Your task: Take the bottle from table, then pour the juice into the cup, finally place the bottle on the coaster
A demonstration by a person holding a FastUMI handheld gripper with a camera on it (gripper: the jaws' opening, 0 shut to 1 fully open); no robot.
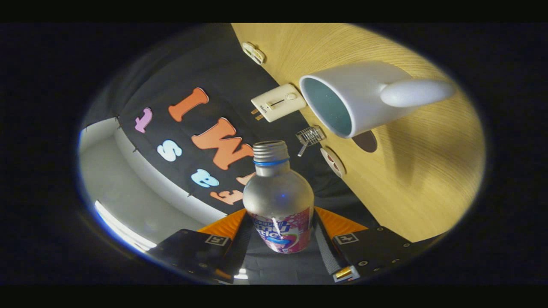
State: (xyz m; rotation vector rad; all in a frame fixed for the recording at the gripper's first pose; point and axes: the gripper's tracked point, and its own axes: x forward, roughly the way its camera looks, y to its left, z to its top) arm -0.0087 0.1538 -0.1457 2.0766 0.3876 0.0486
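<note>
My gripper (pixel 282 224) is shut on a frosted bottle (pixel 278 201) with a pink and blue label, one finger pressing on each side of its lower body. The bottle's threaded neck (pixel 269 154) is uncapped and has a blue ring. The gripper is rolled far over, so the wooden table (pixel 411 188) stands like a wall beside the bottle. A white cup (pixel 355 98) with a pale teal inside stands on that table, beyond and to the side of the bottle's mouth, its handle (pixel 415 92) towards me. A dark round coaster (pixel 368 142) lies next to the cup's base, partly hidden by it.
Along the table's far edge lie a cream flat device with a slider (pixel 278 102), a tiny wire basket (pixel 310 136), a round white disc with red marks (pixel 333 161) and a white clip (pixel 253 52). Past that edge hangs the booth's black cloth wall (pixel 214 85).
</note>
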